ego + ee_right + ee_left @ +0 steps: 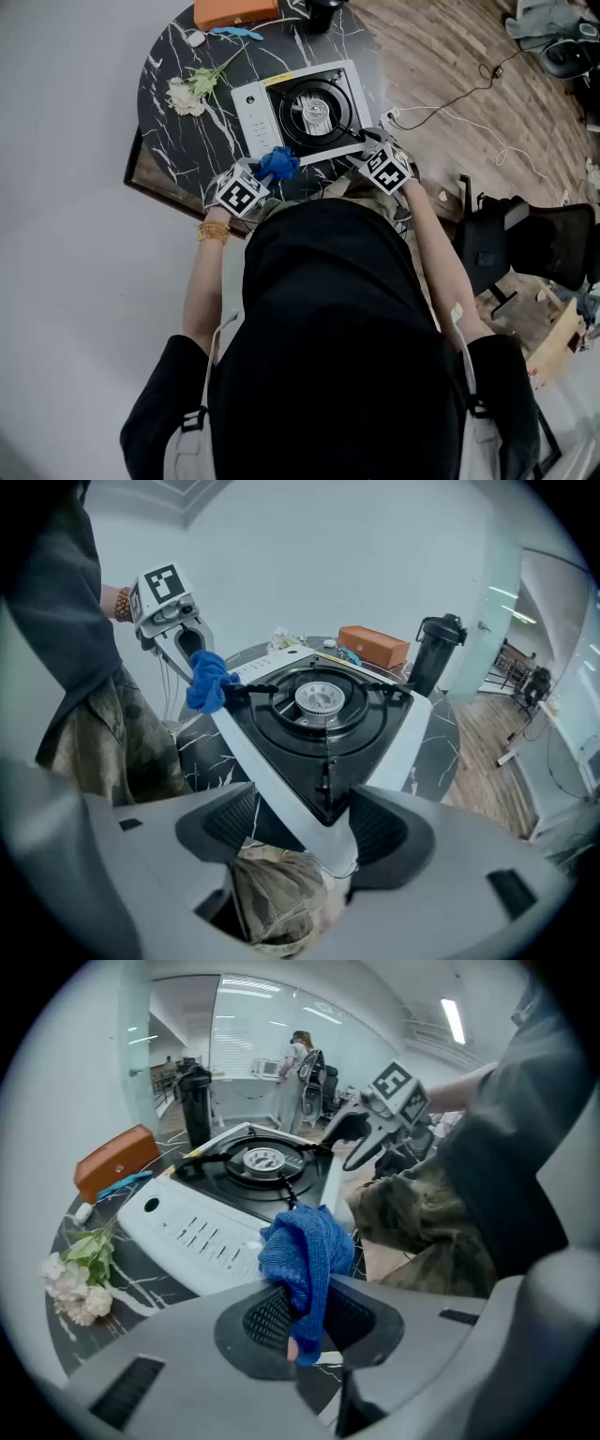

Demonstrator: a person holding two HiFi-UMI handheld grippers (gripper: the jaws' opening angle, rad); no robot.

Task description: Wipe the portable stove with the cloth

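Your left claw (310,1323) is clenched on a blue knitted cloth (305,1255), so the cloth bunches out in front, ready to rub. The cloth sits at the near edge of the white portable stove (251,117) with the black top, right by its white button panel. You cannot tell if it touches yet. Your right claw (309,824) is pinching the stove's near corner. That likely keeps the stove from sliding on the round black marble bench (173,66) while you wipe.

Count them: two claws, one cloth, one stove with one round burner (319,697). Behind it are one orange box (373,647), one black bottle (429,658) and one bunch of pale flowers (187,94).
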